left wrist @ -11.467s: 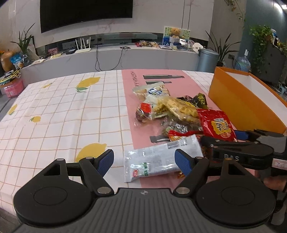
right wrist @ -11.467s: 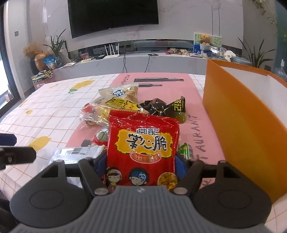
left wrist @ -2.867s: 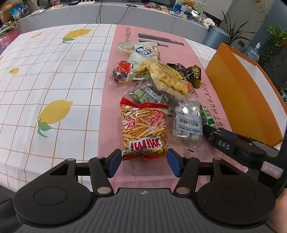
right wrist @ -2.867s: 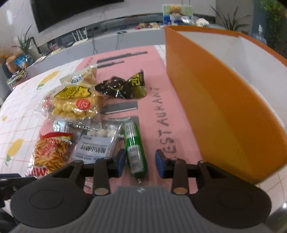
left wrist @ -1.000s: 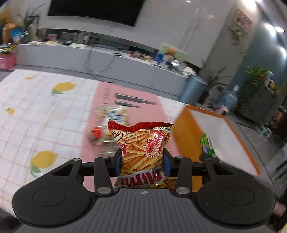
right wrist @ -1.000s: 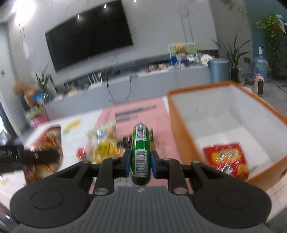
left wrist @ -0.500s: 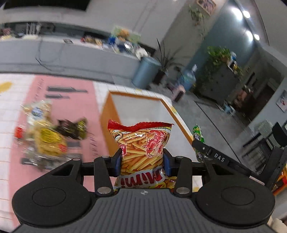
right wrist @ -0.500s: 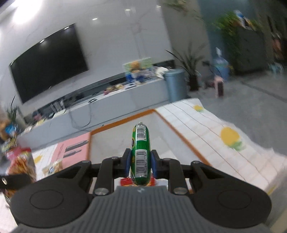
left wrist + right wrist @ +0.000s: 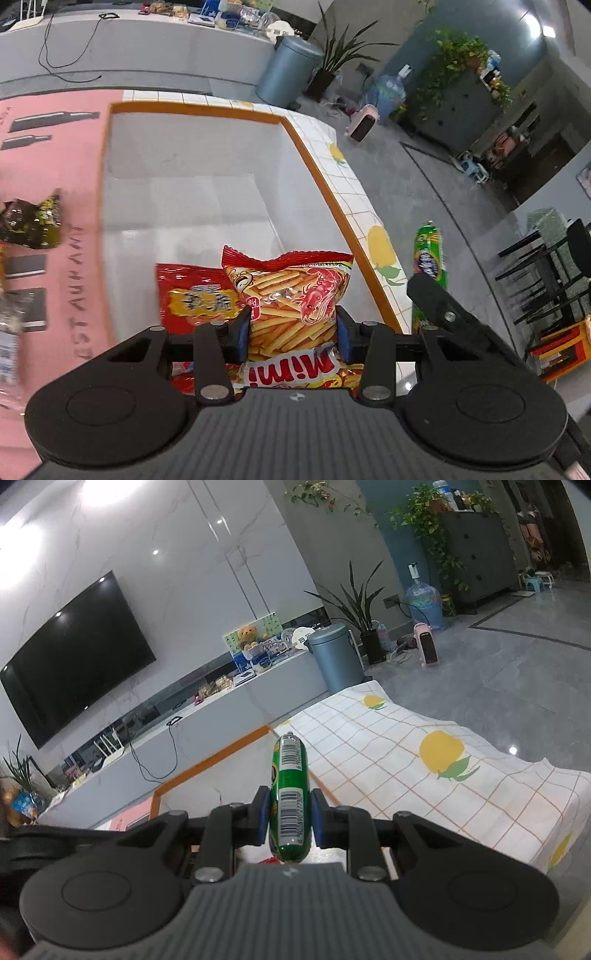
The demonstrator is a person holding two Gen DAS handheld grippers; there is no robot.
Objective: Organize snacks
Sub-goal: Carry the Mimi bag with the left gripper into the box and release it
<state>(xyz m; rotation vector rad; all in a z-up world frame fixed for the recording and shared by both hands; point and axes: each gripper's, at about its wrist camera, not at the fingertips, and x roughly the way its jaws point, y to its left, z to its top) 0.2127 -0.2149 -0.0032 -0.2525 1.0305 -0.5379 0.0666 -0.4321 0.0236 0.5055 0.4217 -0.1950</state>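
Note:
My left gripper (image 9: 291, 334) is shut on a red and yellow Mimi snack bag (image 9: 293, 295), which hangs above the near end of the orange box (image 9: 317, 173) with white inner walls. A red snack packet (image 9: 192, 291) lies on the box floor just left of the held bag. My right gripper (image 9: 288, 821) is shut on a green sausage stick (image 9: 288, 794) that points forward over the box's right rim (image 9: 214, 757). In the left wrist view that green stick (image 9: 428, 258) and the right gripper sit to the right of the box.
Left of the box, loose snacks lie on the pink runner (image 9: 55, 155), among them a dark packet (image 9: 33, 221). The lemon-print tablecloth (image 9: 424, 768) runs to the table's right edge. Beyond are a grey bin (image 9: 336, 657), plants, a low counter and a wall TV (image 9: 70, 657).
Both grippers swung right, away from the snack pile and over the orange box. The left one now looks down into it, and the red packet inside has come into view.

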